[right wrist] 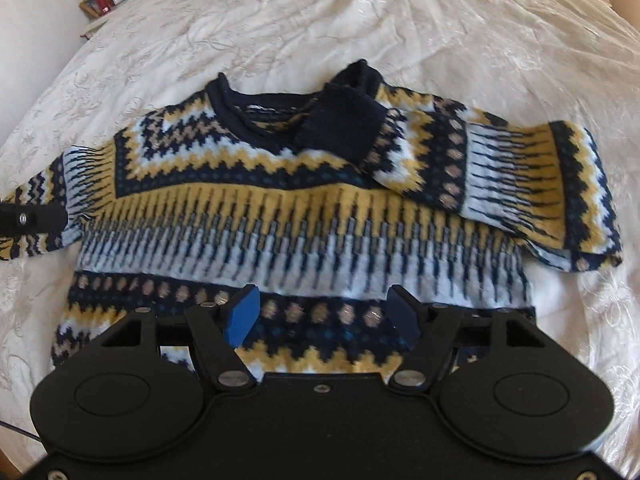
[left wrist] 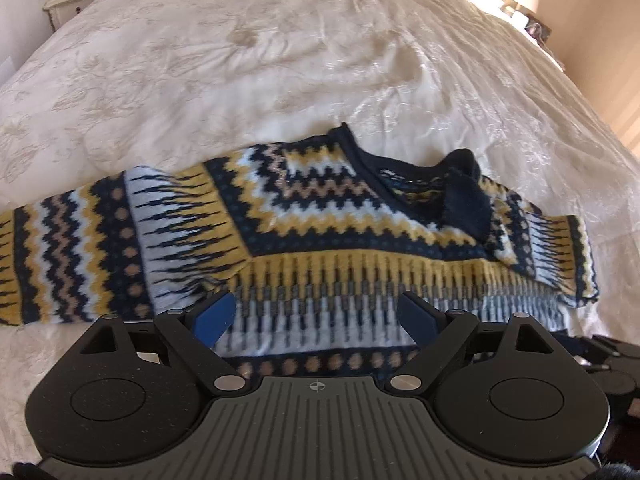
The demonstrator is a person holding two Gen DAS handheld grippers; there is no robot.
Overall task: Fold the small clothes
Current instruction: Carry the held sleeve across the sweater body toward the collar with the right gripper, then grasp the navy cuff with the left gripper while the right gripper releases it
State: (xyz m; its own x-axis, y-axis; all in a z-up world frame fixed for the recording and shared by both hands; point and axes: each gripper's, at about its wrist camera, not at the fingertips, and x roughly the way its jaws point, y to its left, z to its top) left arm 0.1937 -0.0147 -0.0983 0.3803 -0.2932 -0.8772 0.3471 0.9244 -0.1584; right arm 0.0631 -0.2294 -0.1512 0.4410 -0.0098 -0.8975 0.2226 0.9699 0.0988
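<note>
**Sweater spread on the bed, one sleeve in, both tools open**

Lying flat across the bed point(right wrist: 440, 20), front up, neckline away from the cameras: patterned sweater point(right wrist: 280, 216), knitted in navy, mustard and white. Right sleeve point(right wrist: 400, 140) already lying folded inward, its navy cuff point(right wrist: 340, 124) resting across the collar point(right wrist: 240, 120). Left sleeve point(left wrist: 72, 248) still stretching outward, flat on the bedspread.

Hovering over the lower body of the garment: right tool point(right wrist: 322, 316), jaws spread wide, holding nothing. Hovering near the left underarm area: left tool point(left wrist: 316, 316), likewise gaping and empty, blue pads point(left wrist: 214, 318) visible on both sides. Poking in at the left edge of the right wrist view: a dark part, probably belonging to the left tool.

Judging the stage: sleeve folding half done, left sleeve likely next.

Risks from here:
- Pinching only the top layer of knit, thereby lifting the front away from the back and bunching the body.
- Dragging the left sleeve across rather than lifting it, thereby pulling the whole sweater askew on the slippery-looking bedspread.
- Knocking the folded cuff off the collar while crossing over it, thereby undoing the right fold.
- Snagging loose knit on a pad edge when releasing.
</note>
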